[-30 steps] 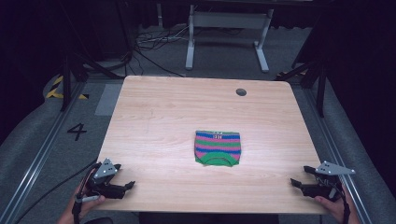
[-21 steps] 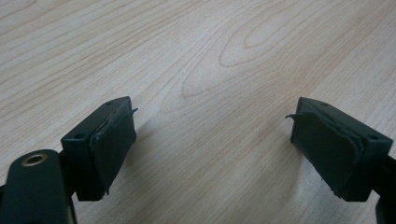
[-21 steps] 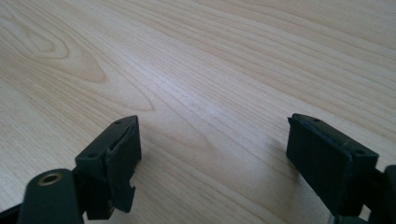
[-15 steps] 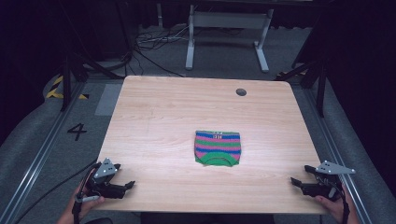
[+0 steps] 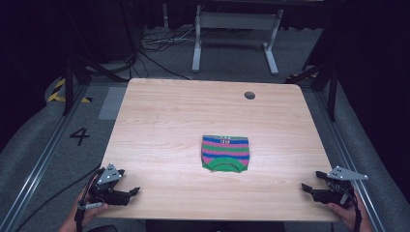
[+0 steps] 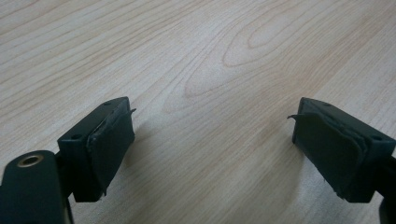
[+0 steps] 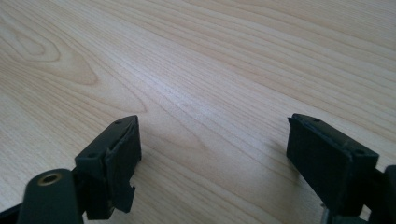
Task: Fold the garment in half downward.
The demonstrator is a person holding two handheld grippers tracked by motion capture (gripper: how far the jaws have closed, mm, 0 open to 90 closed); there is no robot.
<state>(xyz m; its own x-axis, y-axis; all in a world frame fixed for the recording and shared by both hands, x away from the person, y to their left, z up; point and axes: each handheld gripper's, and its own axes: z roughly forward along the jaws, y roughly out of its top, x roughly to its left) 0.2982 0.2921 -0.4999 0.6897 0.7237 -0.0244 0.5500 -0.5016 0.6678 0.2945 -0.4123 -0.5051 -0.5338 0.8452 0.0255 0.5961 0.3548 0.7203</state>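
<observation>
Nothing has moved since earlier: left claw (image 5: 126, 194) and right claw (image 5: 310, 190) rest released at the surface's (image 5: 164, 125) near corners, folded striped cloth (image 5: 225, 153) untouched, so no step begun.

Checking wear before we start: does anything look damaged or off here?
Yes. The black pads on the left gripper look frayed and peeling at the edges, and the right gripper has a chipped pad. The striped knit garment lies flat.

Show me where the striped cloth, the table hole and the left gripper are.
striped cloth (image 5: 225, 152), high view, middle of the fabric
table hole (image 5: 249, 95), high view, its centre
left gripper (image 5: 134, 192), high view, between its fingertips
</observation>
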